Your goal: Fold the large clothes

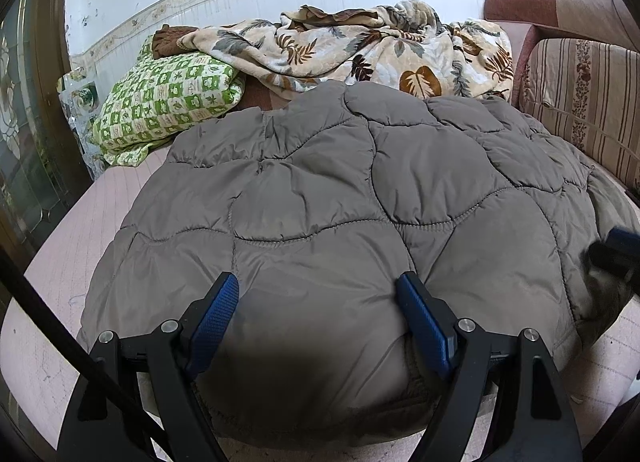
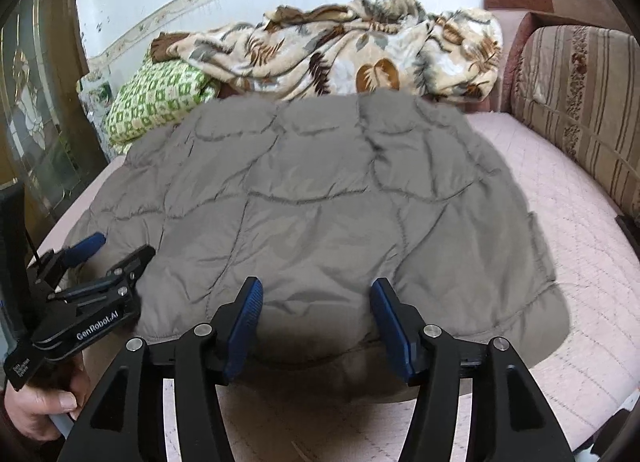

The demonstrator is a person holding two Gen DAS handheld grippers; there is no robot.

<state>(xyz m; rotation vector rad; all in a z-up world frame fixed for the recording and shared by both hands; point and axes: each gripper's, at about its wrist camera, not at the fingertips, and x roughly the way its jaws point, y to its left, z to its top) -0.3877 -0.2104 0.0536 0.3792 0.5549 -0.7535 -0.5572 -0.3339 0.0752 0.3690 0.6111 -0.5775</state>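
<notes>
A grey-brown quilted puffer jacket (image 1: 340,202) lies spread across the pale pink bed (image 2: 560,222), its padded panels facing up and its near hem bunched at the bed's near edge. Beyond it, at the far side, sit a cream blanket with brown leaf print (image 1: 360,46) and a green-and-white checked pillow (image 1: 168,102); a striped sofa cushion (image 2: 580,102) stands at the right.

The left tongs (image 1: 318,314) stand wide, one blue pad on each side of a hump of the near hem, and the pads do not appear to press the cloth. The right tongs (image 2: 316,314) stand at a middling gap over the hem further right, likewise with fabric between the fingers but no pinch that I can see. In the right wrist view the left tongs show at the jacket's near left corner, carried by a person's hand (image 2: 40,402).

The step in hand looks like taking hold of the near hem at two places, ready to carry it toward the far side for a fold. To do it well, each pair should bite into both layers of the padded edge, deep enough that slippery shell cloth does not slide out. The two holds should sit evenly apart along the hem, so the fold line runs straight. Lift both sides together, since puffy filling tends to spring back and skew the crease.
</notes>
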